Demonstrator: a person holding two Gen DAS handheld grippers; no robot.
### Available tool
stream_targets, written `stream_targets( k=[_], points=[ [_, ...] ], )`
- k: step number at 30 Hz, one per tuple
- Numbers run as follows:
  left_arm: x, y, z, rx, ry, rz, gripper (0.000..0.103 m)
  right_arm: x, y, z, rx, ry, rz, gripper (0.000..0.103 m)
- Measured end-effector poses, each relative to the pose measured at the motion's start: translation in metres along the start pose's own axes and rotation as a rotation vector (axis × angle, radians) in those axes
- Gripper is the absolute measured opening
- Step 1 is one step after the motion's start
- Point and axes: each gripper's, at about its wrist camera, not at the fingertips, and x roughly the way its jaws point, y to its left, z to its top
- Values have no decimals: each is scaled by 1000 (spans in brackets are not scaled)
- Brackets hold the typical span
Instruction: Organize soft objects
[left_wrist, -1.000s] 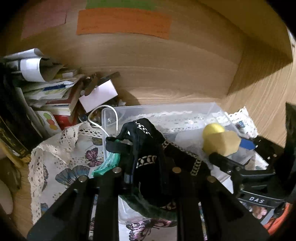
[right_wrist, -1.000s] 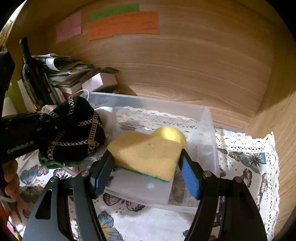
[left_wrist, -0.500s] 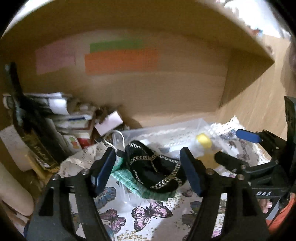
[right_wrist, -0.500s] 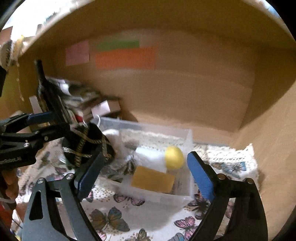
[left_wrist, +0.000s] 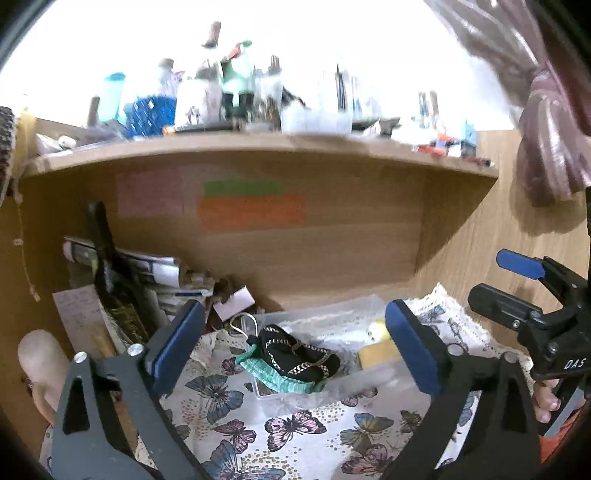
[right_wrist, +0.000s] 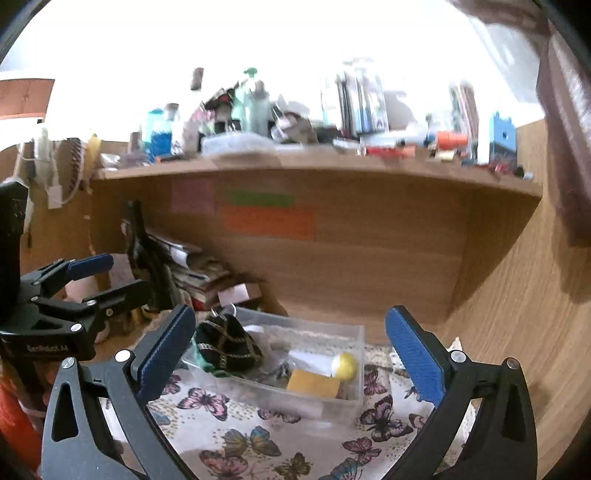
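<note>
A clear plastic box (right_wrist: 343, 404) stands on a butterfly cloth (right_wrist: 229, 439) under a wooden shelf. In it lie a black sock with gold pattern (right_wrist: 227, 347) on a green knit piece (left_wrist: 280, 380), a yellow sponge (right_wrist: 312, 384) and a yellow ball (right_wrist: 344, 365). The same sock (left_wrist: 295, 356), sponge (left_wrist: 376, 352) and ball (left_wrist: 376, 328) show in the left wrist view. My left gripper (left_wrist: 291, 349) is open and empty, held back from the box. My right gripper (right_wrist: 290, 354) is open and empty, also back from the box.
A stack of books and papers (left_wrist: 147, 273) and a dark bottle (left_wrist: 105, 254) stand left of the box. The wooden back wall carries coloured paper notes (left_wrist: 251, 216). A cluttered shelf (right_wrist: 295, 155) runs overhead. A wooden side wall (right_wrist: 517, 314) closes the right.
Both grippers let go, the left of the sock and the right of the sponge, opened wide and pulled back and up from the box. Sock and sponge now lie in the box.
</note>
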Motion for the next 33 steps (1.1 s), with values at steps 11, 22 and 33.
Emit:
stream_targets(
  k=[11,22,33],
  points=[
    [-38,-10,-5,10,-65,-13,103,-24,12,-8,9,-26,-6,103],
    [-40,-11,-9,-10,-55,-35,103,-28,16,-11,21,-25,-19,103],
    [-36,-7,-10,-24,-41,-43,103,-26,15,-11,27,-24,-15,103]
  ],
)
